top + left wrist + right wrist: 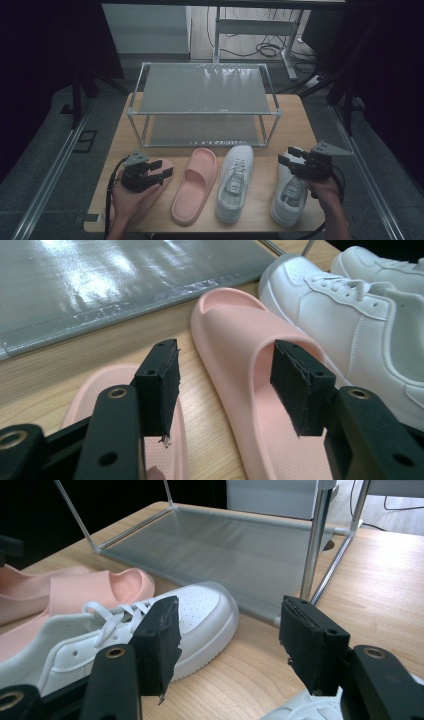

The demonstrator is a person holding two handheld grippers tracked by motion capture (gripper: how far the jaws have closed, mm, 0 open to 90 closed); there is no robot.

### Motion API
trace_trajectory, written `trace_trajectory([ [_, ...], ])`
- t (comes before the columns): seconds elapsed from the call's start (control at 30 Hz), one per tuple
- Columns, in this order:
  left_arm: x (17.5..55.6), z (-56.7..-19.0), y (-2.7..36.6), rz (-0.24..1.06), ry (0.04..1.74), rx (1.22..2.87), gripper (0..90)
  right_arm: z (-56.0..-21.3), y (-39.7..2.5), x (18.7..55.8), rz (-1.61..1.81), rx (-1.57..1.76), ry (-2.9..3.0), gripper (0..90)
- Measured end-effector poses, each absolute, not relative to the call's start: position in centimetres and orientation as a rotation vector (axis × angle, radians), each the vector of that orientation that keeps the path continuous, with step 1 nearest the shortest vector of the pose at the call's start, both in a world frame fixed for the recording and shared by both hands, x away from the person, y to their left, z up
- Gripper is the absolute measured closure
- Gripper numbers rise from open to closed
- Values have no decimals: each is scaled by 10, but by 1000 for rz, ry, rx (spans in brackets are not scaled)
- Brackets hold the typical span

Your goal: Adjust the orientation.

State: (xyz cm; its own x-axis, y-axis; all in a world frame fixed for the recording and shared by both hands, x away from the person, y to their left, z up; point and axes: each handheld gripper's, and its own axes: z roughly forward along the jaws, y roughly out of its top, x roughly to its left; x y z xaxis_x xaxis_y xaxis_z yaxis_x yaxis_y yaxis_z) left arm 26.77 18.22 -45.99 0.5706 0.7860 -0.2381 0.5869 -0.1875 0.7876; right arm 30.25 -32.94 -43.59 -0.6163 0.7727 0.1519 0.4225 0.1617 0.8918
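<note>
Both grippers hang wide open and empty, the left gripper (161, 168) over the slipper (159, 181) at lower left, the right gripper (289, 155) over the sneaker (289, 192) at lower right, so gripping each shoe looks next.

High view looked down from above the rack (202, 90), fairly far. Both gripper views sat low and close, facing the rack (100, 280); both caught the sneaker (150, 625) before it.
</note>
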Motion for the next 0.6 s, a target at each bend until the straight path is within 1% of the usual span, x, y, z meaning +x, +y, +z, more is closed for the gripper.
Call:
trace_trajectory([
  [0.1,269,-461,181,272,1116,1893,476,-436,-330,302,1432,1133,2114,417],
  [0.23,267,-464,181,266,1099,1900,548,-435,-330,301,1435,1134,2119,417],
  [0.27,267,-465,181,268,1096,1901,548,-435,-329,300,1433,1131,2124,416],
  [0.3,265,-466,180,272,1096,1902,581,-435,-329,300,1432,1130,2131,414],
  [0.33,264,-467,179,285,1078,1916,645,-436,-326,298,1402,1116,2132,412],
  [0.43,262,-467,177,295,1048,1929,724,-435,-322,297,1389,1110,2143,413],
  [0.6,261,-466,177,309,1047,1919,834,-431,-314,293,1398,1073,2164,420],
])
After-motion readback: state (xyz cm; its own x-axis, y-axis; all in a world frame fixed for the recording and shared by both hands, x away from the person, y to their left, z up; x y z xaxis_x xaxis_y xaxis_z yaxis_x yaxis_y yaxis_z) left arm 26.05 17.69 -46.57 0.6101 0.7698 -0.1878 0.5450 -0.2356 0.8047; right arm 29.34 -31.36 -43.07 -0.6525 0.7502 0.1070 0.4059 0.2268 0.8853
